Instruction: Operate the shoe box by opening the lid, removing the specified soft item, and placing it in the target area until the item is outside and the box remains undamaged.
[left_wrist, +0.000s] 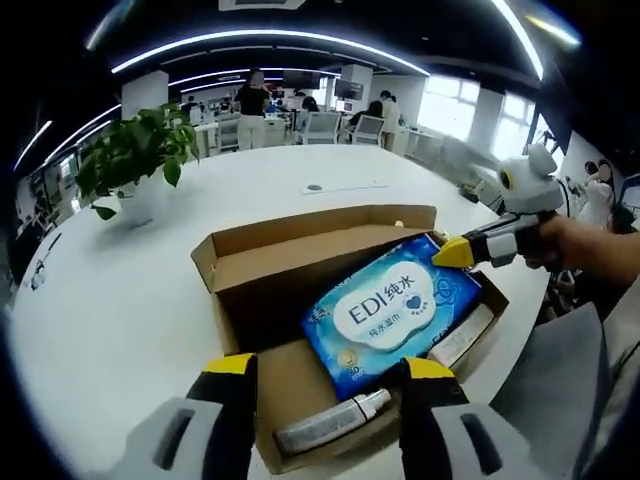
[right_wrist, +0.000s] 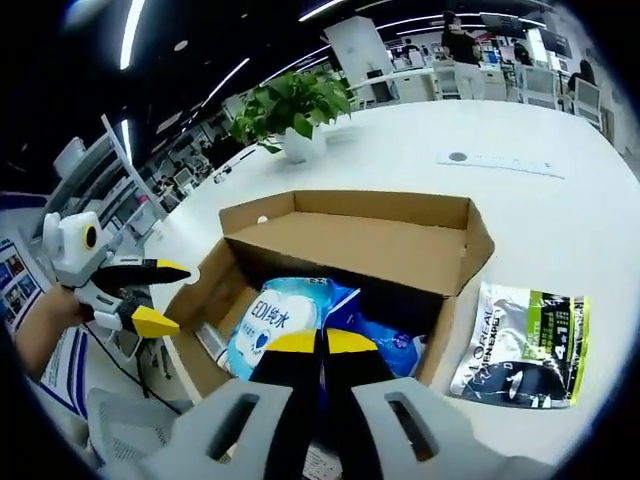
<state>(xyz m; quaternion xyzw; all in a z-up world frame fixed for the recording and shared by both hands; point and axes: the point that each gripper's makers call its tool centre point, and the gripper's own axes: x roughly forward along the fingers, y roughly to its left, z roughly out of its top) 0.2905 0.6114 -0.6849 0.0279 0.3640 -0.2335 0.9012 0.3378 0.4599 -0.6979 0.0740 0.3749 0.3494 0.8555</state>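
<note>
Shoe box (left_wrist: 262, 268) open; right tool (right_wrist: 320, 345) pinches half-hidden wipes pack (left_wrist: 392, 310); left tool (left_wrist: 330, 368) agape.

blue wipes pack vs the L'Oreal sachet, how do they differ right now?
The blue wipes pack lies inside the open shoe box, while the L'Oreal sachet lies outside it on the white table. The wipes pack is blue and white with a large label; the sachet is silver, black and yellow-green. The right gripper is shut on the wipes pack; nothing holds the sachet. Both are soft, flat packs.
</note>
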